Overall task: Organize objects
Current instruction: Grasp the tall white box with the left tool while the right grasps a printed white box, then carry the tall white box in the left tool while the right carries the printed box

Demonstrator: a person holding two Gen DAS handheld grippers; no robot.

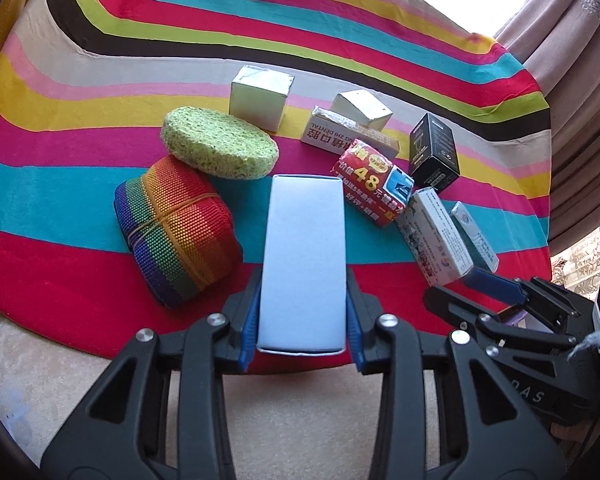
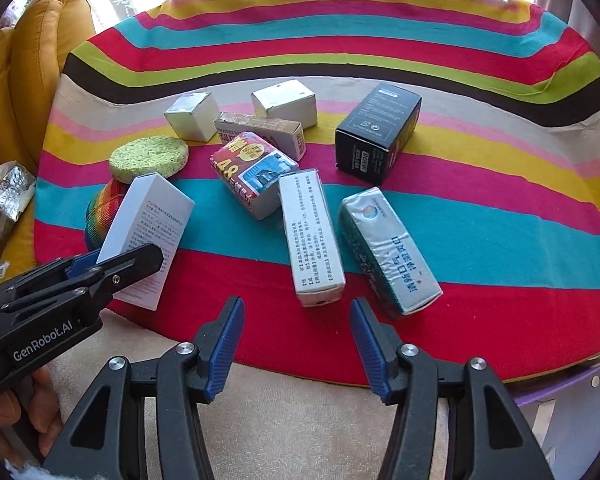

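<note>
Your left wrist camera looks steeply down, close over the near edge of the rainbow-striped cloth (image 1: 380, 16); your right wrist camera does likewise from further right along that edge. Both share the cloth's middle — the round green sponge (image 1: 219, 143) (image 2: 149, 158) and the scattered cartons.

Left gripper (image 1: 303, 322) clamps white box (image 1: 304, 260) over striped cloth (image 1: 80, 184).
</note>
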